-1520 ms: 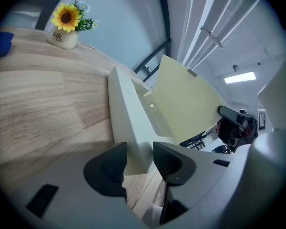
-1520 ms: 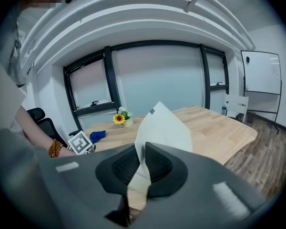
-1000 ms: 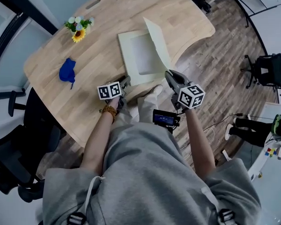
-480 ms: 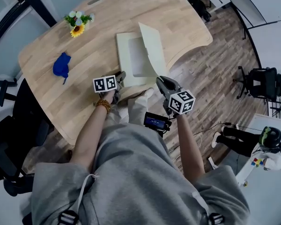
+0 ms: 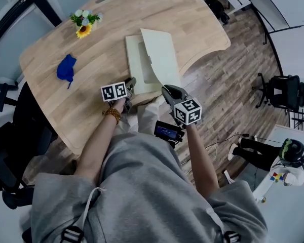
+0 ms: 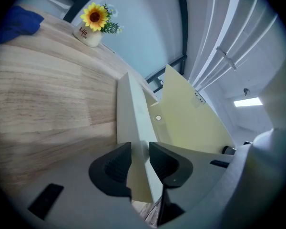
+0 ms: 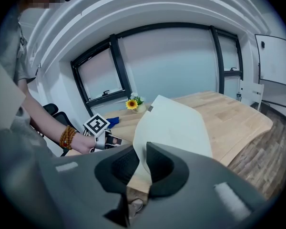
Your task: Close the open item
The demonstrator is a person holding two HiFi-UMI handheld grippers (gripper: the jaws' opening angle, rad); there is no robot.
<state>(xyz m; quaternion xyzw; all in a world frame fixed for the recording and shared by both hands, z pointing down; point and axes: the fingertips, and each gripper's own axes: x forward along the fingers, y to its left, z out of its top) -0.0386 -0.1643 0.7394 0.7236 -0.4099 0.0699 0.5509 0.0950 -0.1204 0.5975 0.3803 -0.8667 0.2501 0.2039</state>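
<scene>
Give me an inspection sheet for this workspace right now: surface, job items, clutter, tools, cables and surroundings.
Surface: light wooden table.
Job's things: cream box, lid raised, tilted over the base.
Clutter: blue cloth and sunflower pot, both apart from the box.
Tools: left tool shut on the box's near wall; right tool shut on the lid's edge.
Cables: thin cable on the floor.
Surroundings: black office chair, windows.

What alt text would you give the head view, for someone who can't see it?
Seen from above, a person's right gripper holds the lid of a cream box half closed, while the left gripper grips the box's near edge on a wooden table. A sunflower pot and blue cloth sit farther off.
</scene>
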